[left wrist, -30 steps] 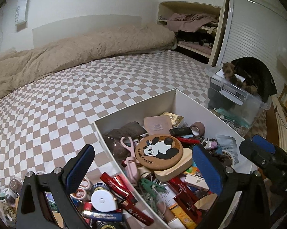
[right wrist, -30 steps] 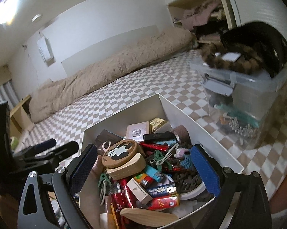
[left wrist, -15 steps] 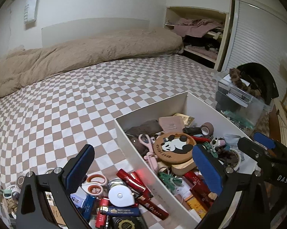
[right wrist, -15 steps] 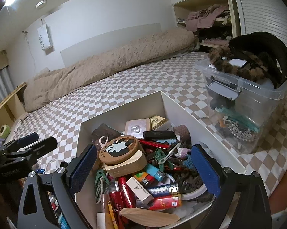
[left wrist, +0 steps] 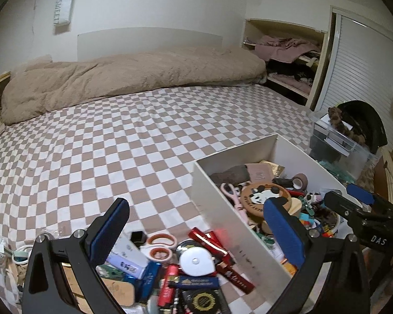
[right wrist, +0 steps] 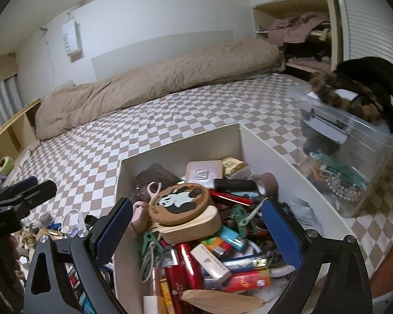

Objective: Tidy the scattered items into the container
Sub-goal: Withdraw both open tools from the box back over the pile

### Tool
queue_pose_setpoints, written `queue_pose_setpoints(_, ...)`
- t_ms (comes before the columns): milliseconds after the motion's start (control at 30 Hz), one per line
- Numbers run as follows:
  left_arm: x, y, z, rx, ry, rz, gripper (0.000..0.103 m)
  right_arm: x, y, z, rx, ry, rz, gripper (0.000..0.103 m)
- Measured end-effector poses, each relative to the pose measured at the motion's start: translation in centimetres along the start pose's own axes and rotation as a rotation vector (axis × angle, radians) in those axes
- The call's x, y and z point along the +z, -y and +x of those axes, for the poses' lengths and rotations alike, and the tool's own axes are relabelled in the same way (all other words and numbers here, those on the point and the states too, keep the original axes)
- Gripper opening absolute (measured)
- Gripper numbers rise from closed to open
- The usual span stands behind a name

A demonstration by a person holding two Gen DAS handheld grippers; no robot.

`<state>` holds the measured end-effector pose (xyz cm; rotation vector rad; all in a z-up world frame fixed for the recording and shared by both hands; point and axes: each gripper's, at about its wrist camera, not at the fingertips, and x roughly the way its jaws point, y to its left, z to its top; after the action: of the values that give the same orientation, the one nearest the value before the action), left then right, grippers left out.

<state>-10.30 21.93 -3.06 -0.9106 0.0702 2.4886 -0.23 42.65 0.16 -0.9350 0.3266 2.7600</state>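
Observation:
A white box on the checkered bed holds many small items, with a round panda coaster on top; it also shows in the right wrist view. Scattered items lie left of the box: a white tape measure, orange-handled scissors, red tubes. My left gripper is open and empty above this pile. My right gripper is open and empty over the box, above lighters and clips. The right gripper also shows in the left wrist view.
A clear plastic bin with a black hat and hair items stands right of the box. A beige duvet lies along the far side of the bed. Open shelves with clothes stand at the back right.
My left gripper has moved left, from over the box to above the scattered pile. My right gripper stays over the box, shifted slightly. Both stay open.

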Motion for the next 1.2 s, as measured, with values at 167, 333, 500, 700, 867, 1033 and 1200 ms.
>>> queue_pose_setpoints(167,-0.8,-2.3,-1.0,0.03,0.016,-0.017,0.103,0.1,-1.6,0.6,0.045,0.002,0.001,0.099)
queue_pose_setpoints(333,-1.5,-4.8,-2.2,0.085,0.022,-0.045,0.103,0.0,-3.4,1.1,0.045,-0.003,-0.024,0.099)
queue_pose_setpoints(500,-2.3,-7.6,-3.7,0.136,0.053,-0.075,0.103,-0.2,-5.4,1.2,0.063,-0.006,-0.06,0.099)
queue_pose_setpoints(700,-3.4,-10.7,-5.0,0.214,0.069,-0.103,0.103,-0.5,-8.3,1.1,0.084,0.001,-0.104,0.099)
queue_pose_setpoints(867,-4.6,-12.9,-6.2,0.245,0.082,-0.133,0.103,-0.9,-10.7,1.1,0.124,0.009,-0.138,0.099)
queue_pose_setpoints(1033,-5.7,-14.5,-7.1,0.261,0.095,-0.162,0.103,-1.3,-12.3,1.3,0.141,0.025,-0.17,0.099)
queue_pose_setpoints(1200,-6.5,-16.0,-7.7,0.283,0.101,-0.188,0.103,-1.6,-13.2,1.6,0.171,0.05,-0.174,0.099)
